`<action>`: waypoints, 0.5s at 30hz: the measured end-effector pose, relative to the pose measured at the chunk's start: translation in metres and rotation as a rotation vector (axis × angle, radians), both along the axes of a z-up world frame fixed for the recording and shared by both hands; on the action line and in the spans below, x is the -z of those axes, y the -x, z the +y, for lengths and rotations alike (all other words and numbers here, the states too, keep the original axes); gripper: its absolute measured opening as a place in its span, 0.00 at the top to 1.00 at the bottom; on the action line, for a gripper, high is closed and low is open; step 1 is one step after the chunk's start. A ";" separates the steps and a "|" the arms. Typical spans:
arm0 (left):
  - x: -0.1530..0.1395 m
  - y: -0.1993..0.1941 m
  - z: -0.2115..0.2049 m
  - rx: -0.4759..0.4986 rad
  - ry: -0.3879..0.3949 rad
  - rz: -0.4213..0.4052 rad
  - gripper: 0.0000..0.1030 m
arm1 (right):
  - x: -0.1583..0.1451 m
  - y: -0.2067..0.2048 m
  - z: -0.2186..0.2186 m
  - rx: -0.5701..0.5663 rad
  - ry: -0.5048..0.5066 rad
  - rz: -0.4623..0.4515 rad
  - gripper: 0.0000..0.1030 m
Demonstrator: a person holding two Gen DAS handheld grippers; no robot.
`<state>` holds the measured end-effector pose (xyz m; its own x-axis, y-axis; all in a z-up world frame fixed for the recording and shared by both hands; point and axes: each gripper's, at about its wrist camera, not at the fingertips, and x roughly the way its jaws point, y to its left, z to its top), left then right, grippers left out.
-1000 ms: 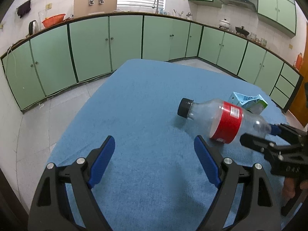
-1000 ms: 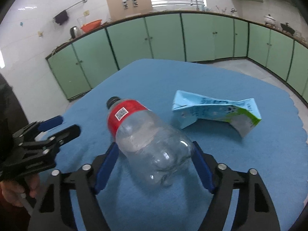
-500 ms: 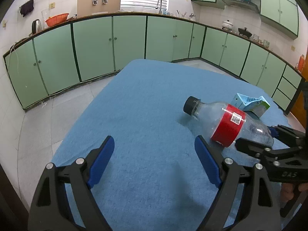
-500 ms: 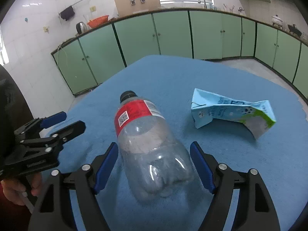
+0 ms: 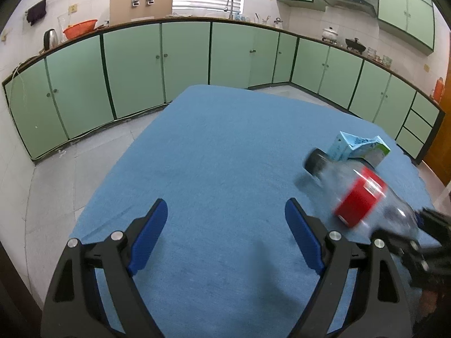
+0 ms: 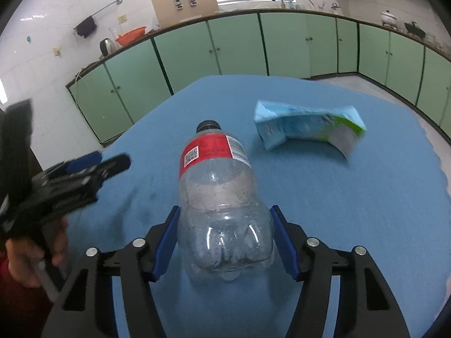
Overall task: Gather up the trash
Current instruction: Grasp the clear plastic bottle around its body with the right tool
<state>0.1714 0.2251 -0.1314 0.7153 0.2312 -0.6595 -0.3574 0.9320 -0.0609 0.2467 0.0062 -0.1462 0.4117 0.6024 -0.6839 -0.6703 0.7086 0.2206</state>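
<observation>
Right gripper (image 6: 224,243) has slid forward around the plastic bottle (image 6: 217,186) since a second ago; jaws are closing on its base, blue pads at both sides, looks just gripped. Bottle lies on the bench (image 6: 338,211), cap toward the crushed carton (image 6: 307,125). Left gripper (image 5: 225,235) sits open, empty, beside the bottle. Pickup likely next.

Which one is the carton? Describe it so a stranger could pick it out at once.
Start at the blue cloth-covered table in front of the green cabinets. Two pieces of trash are there: a clear plastic bottle between the right gripper pads, and beyond it to the right, lying flat on the cloth, the carton. It is the crumpled, bent box, light blue with a green-and-white end.
</observation>
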 end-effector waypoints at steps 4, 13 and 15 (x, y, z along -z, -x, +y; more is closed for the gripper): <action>0.000 -0.002 -0.008 0.018 0.003 -0.001 0.20 | -0.001 0.019 -0.017 -0.015 0.011 0.020 0.39; -0.002 -0.001 -0.014 0.017 -0.013 0.004 0.20 | -0.003 -0.006 0.006 -0.007 0.052 -0.028 0.29; -0.002 -0.001 -0.011 0.009 -0.013 0.010 0.20 | 0.001 -0.010 0.009 -0.015 0.051 -0.008 0.36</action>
<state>0.1720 0.2143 -0.1294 0.7106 0.2333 -0.6638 -0.3496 0.9358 -0.0453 0.2567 0.0152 -0.1476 0.4079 0.5733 -0.7106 -0.6828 0.7083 0.1795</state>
